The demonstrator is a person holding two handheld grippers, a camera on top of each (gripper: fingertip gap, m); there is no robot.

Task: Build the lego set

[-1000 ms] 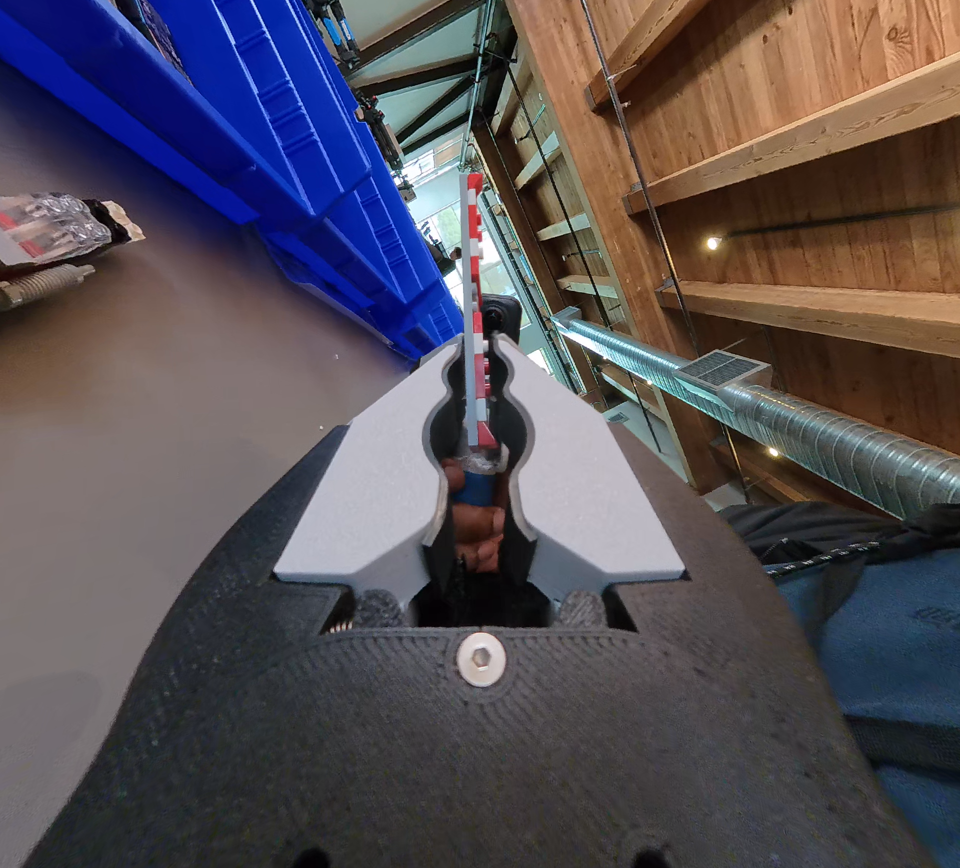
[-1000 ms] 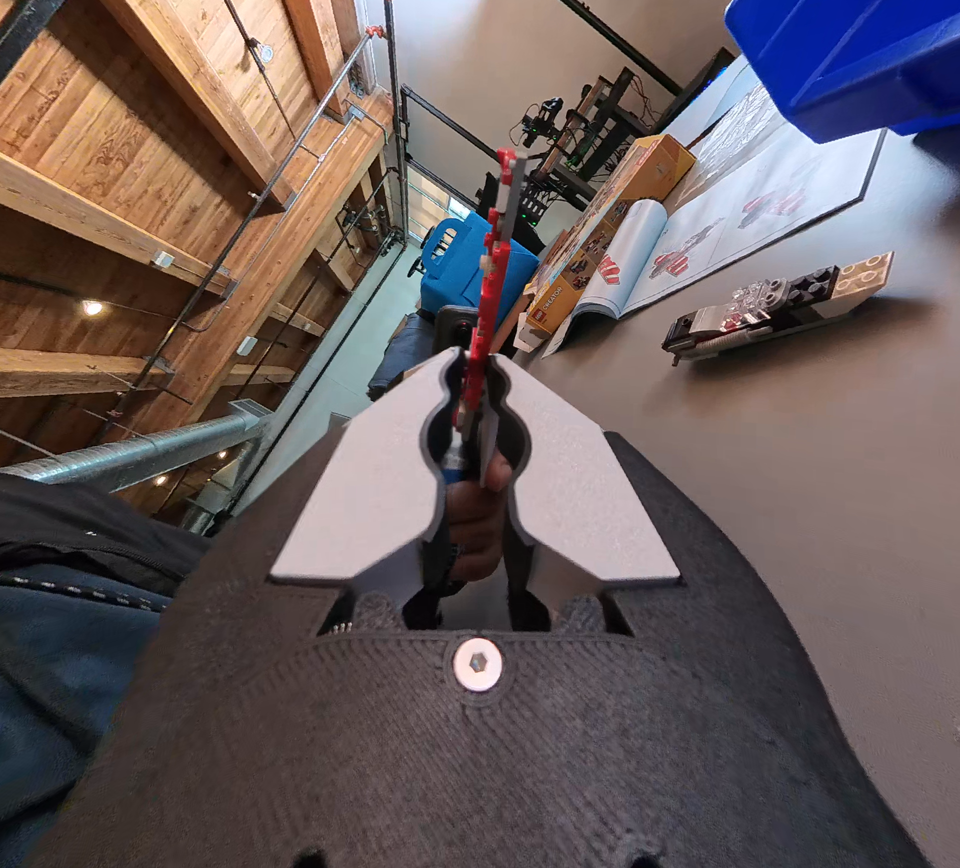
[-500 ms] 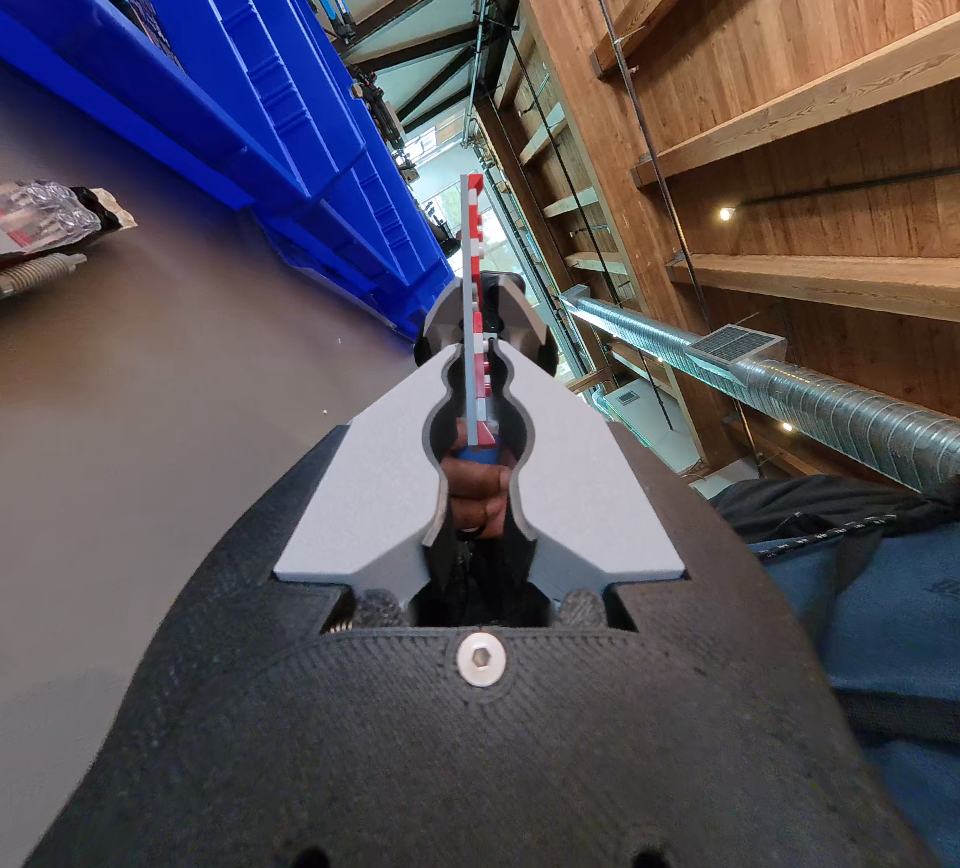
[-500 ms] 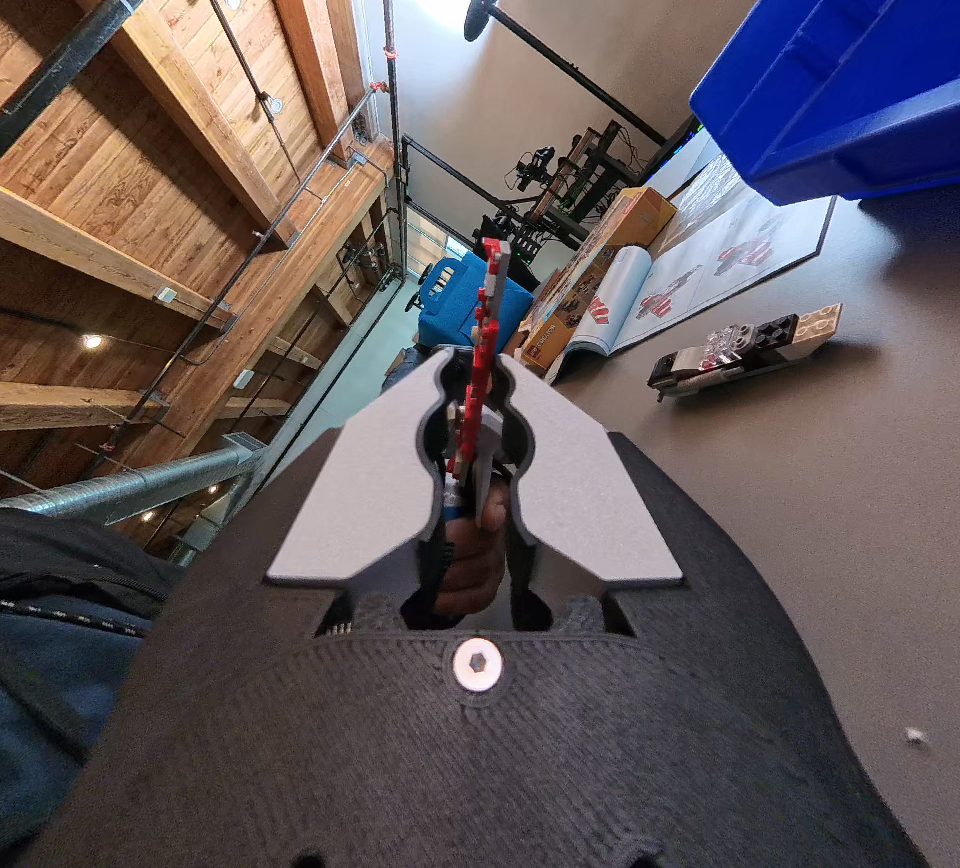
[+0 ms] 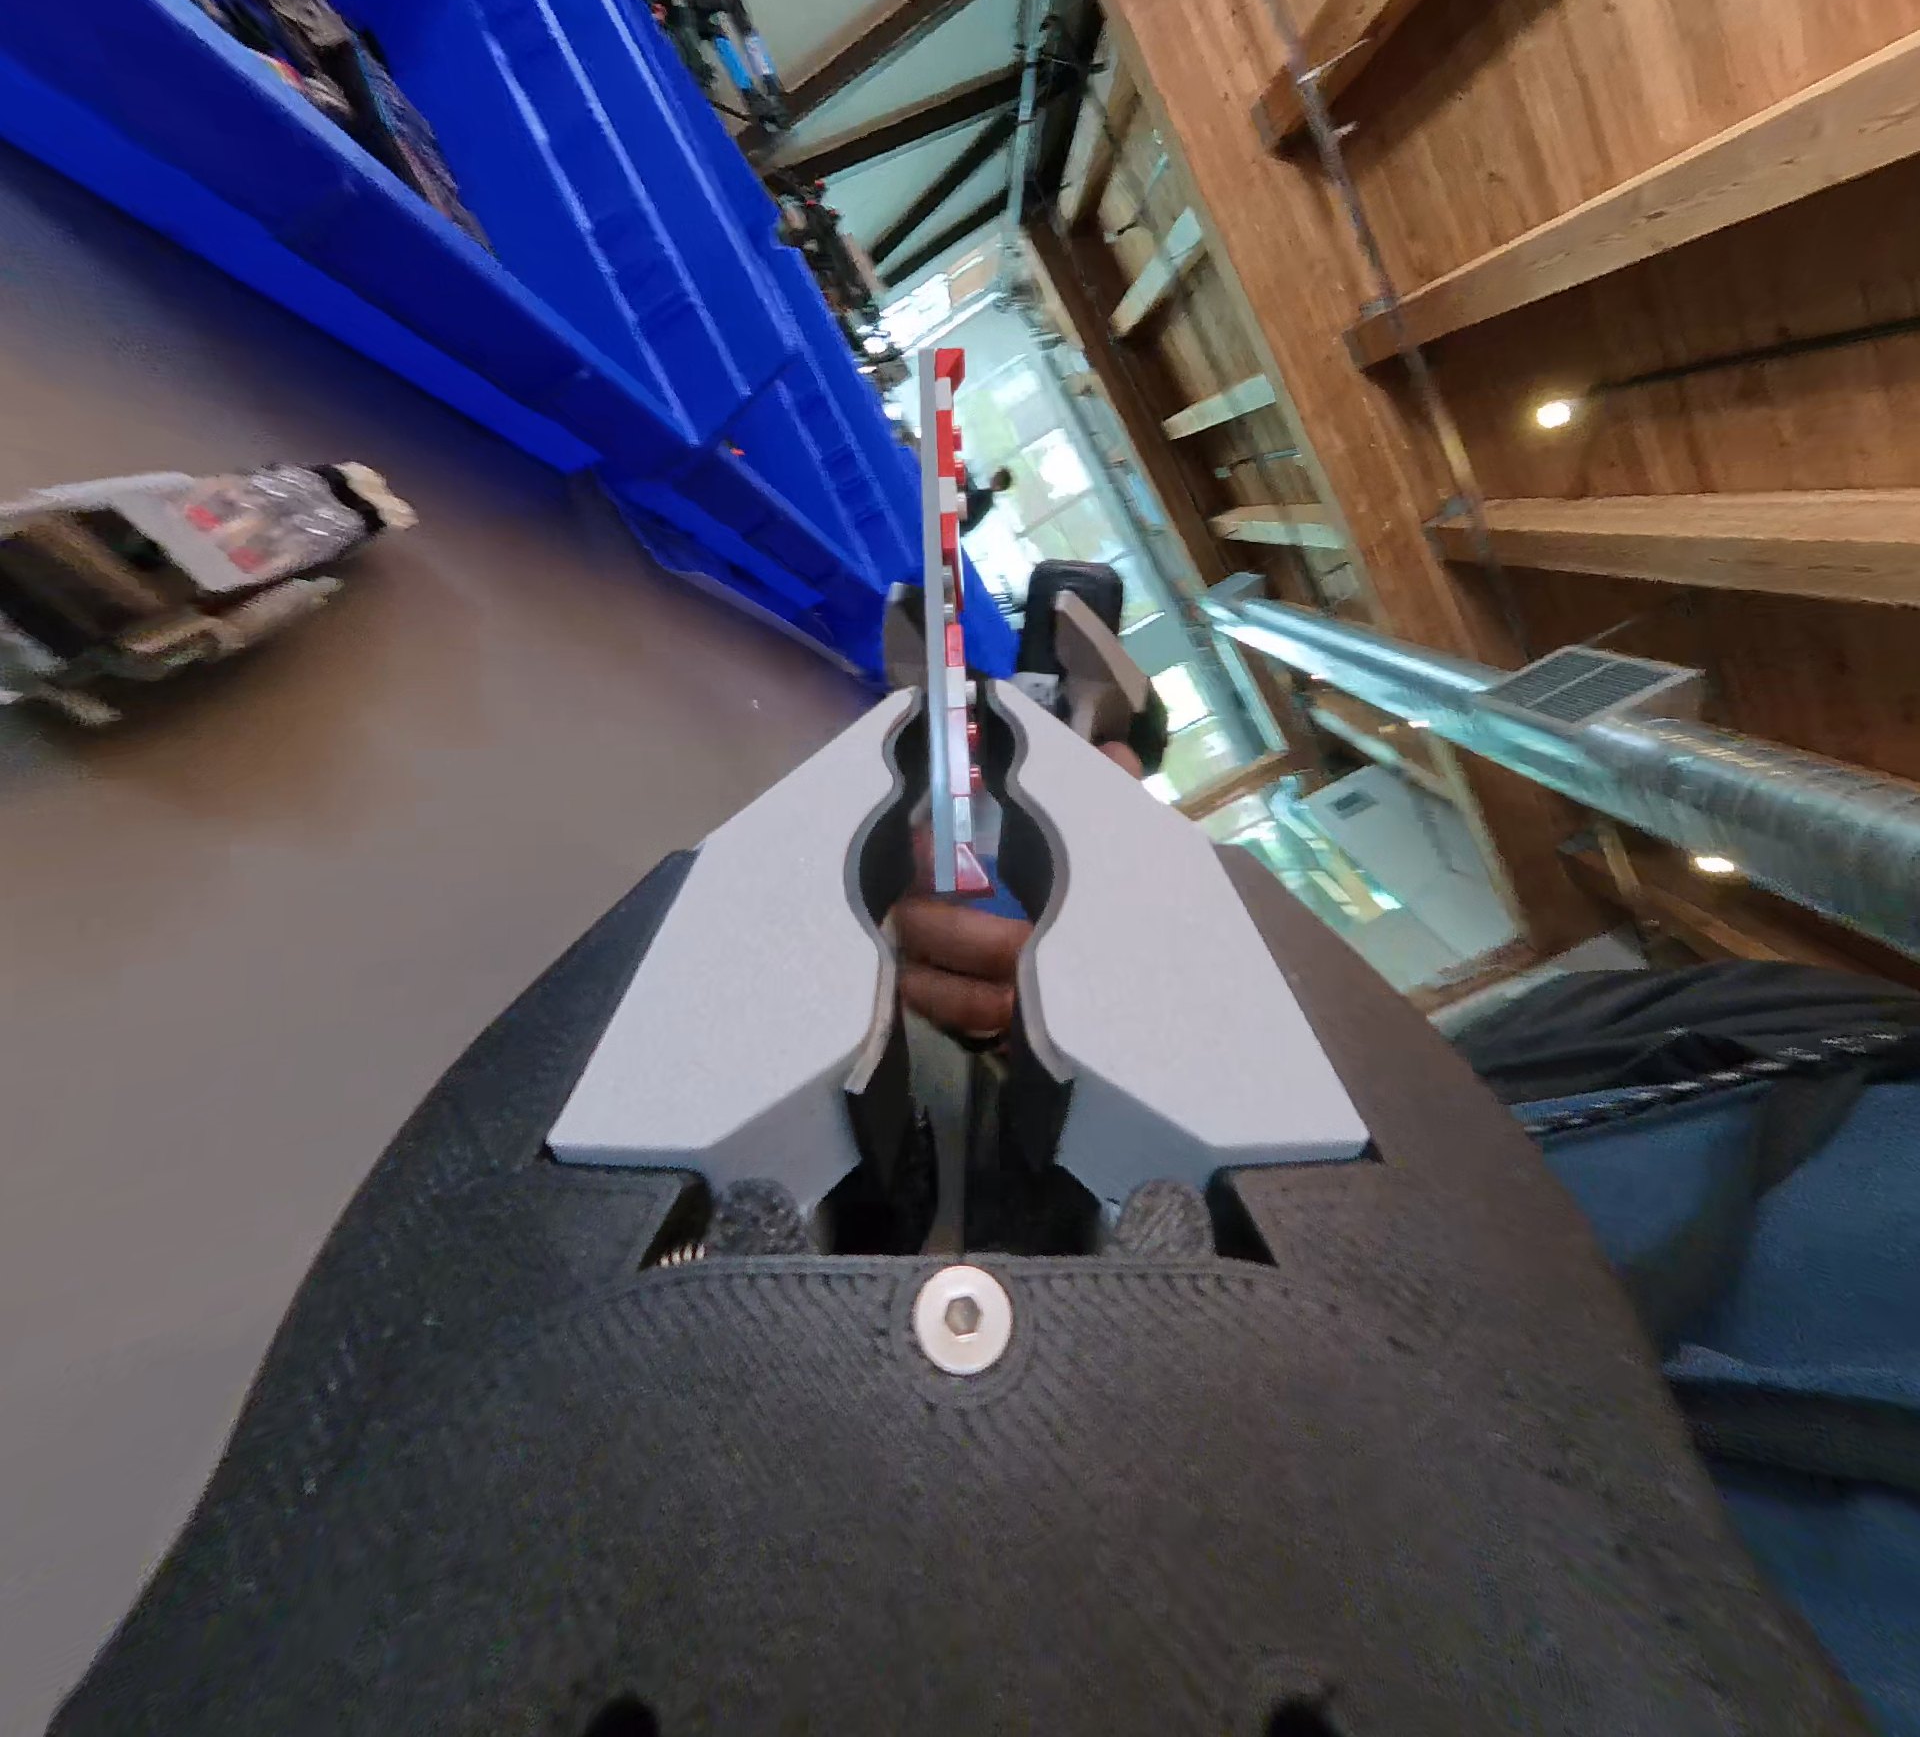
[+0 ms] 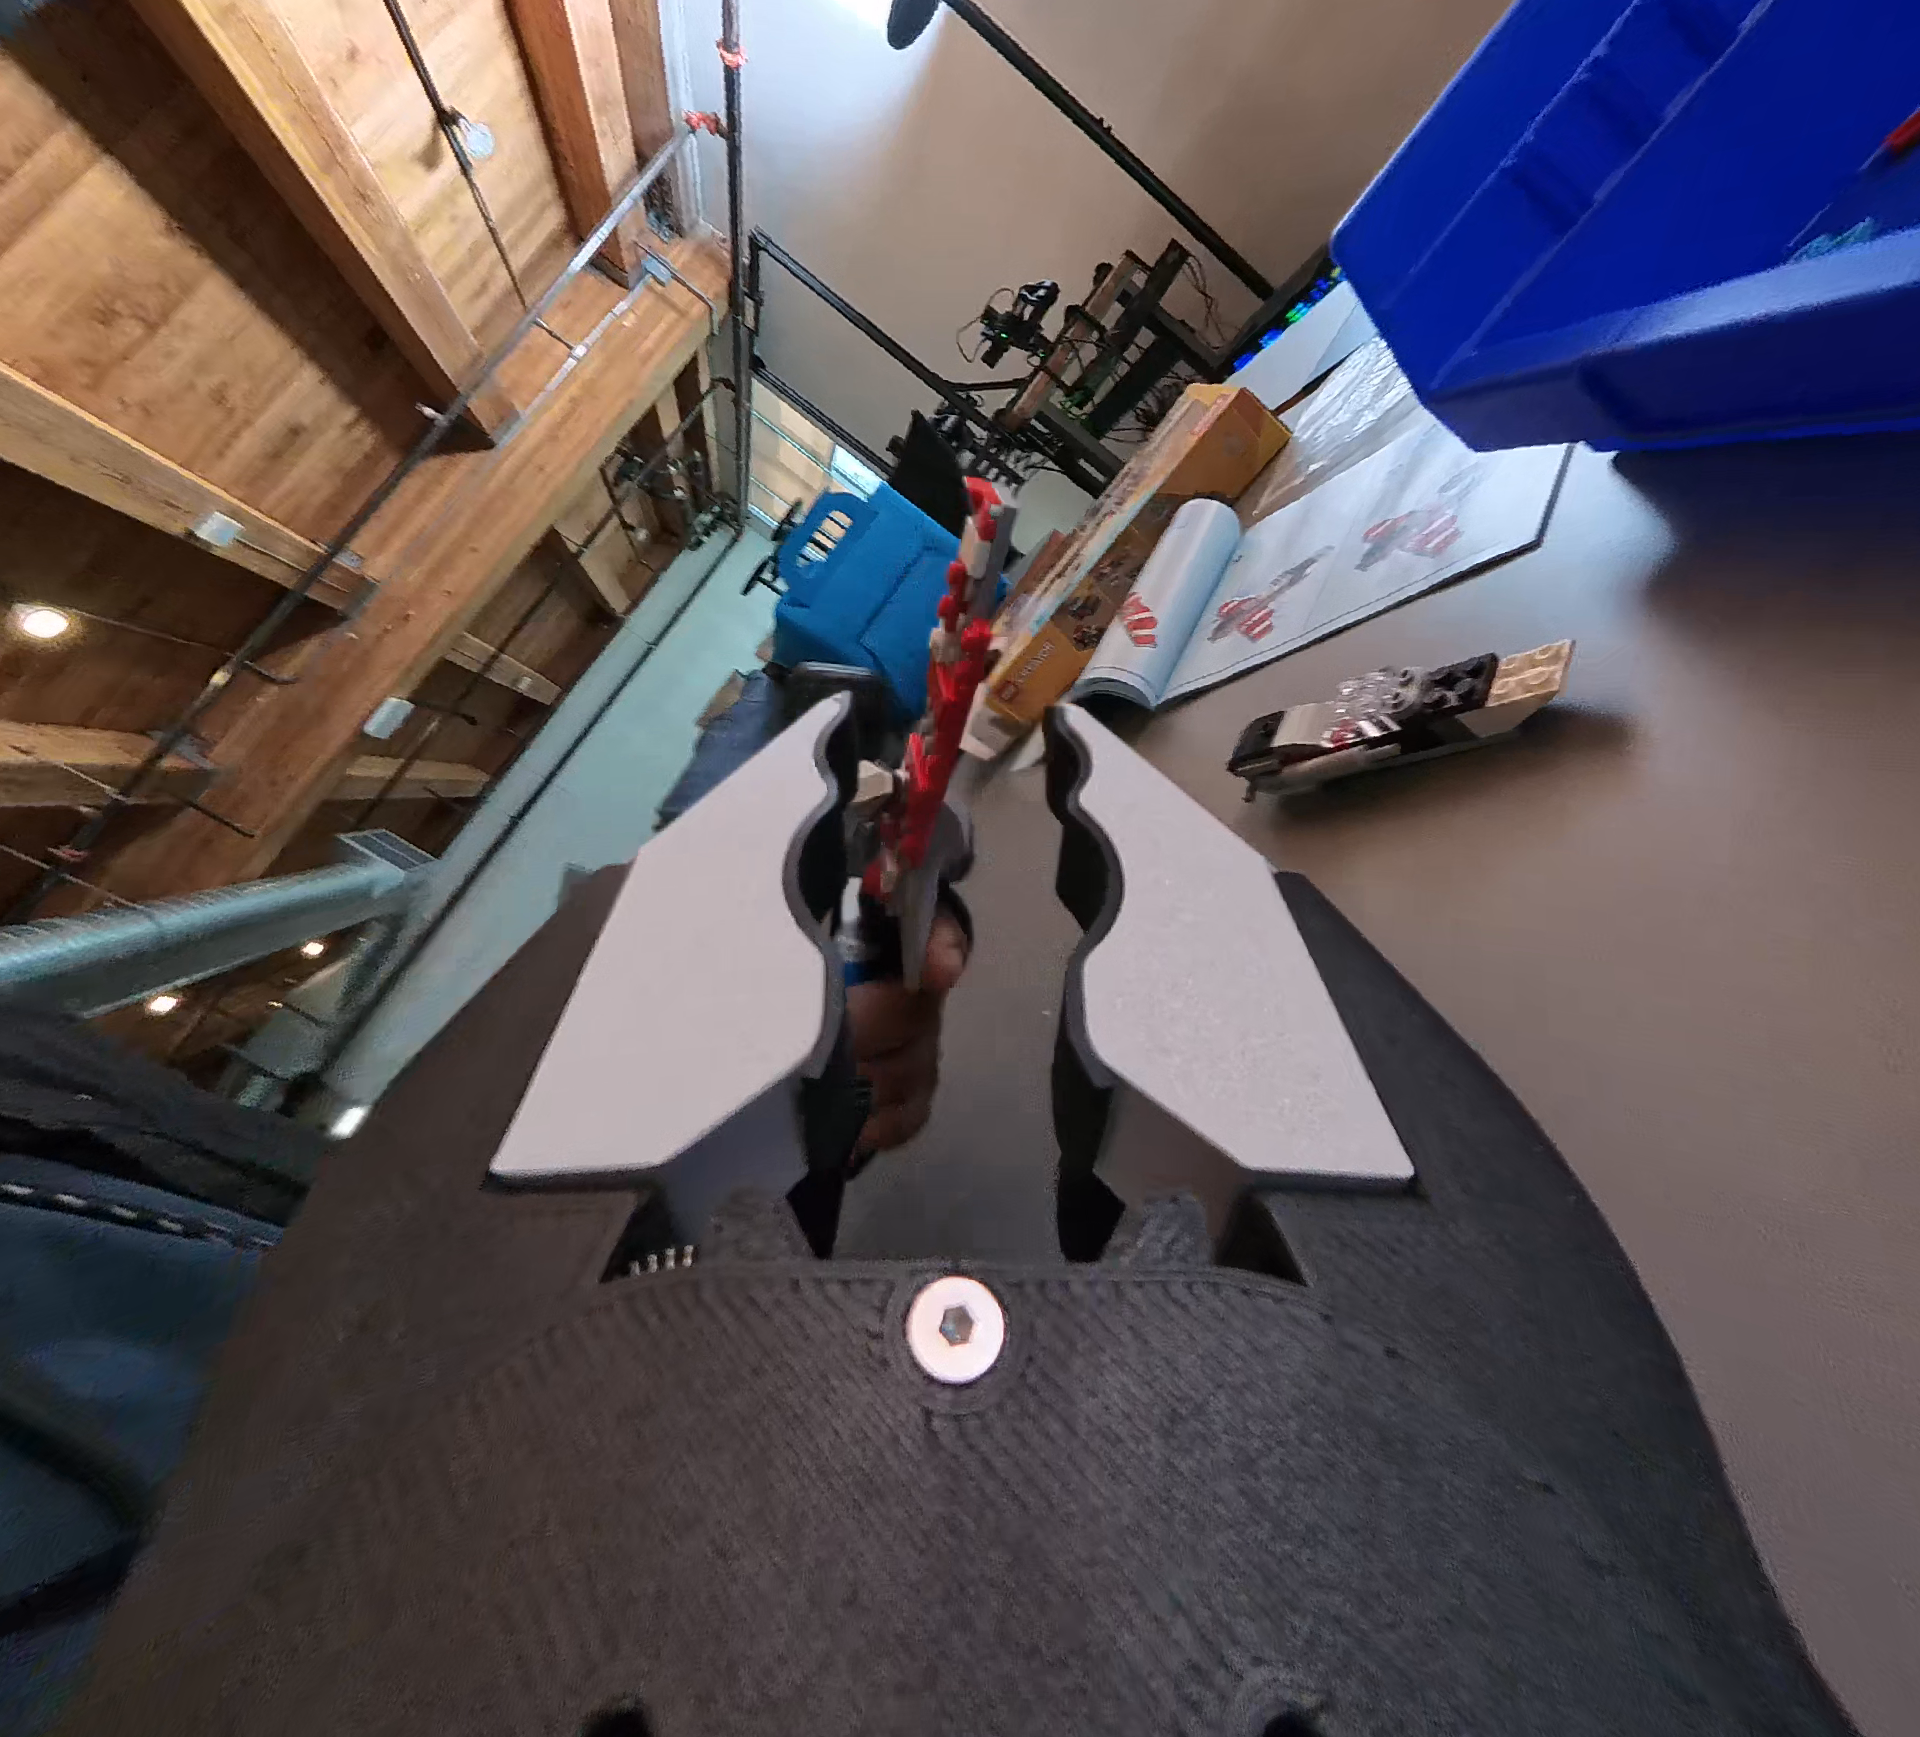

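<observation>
**Lego build at the halfway mark**

The left gripper (image 5: 951, 711) clamps a thin red-and-white plate assembly (image 5: 943, 544) edge-on above the table (image 5: 312, 856); the right gripper (image 6: 940, 742) stands with fingers apart around it. A part-built car body (image 6: 1392, 731) lies beside the open instruction booklet (image 6: 1351, 565), apparently awaiting this panel.

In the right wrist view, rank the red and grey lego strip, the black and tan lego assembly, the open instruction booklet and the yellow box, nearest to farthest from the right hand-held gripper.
1. Red and grey lego strip: between the open fingers of the right hand-held gripper.
2. Black and tan lego assembly: right, on the table.
3. Open instruction booklet: beyond it; its near edge almost level with the yellow box.
4. Yellow box: reaches farthest back.
</observation>
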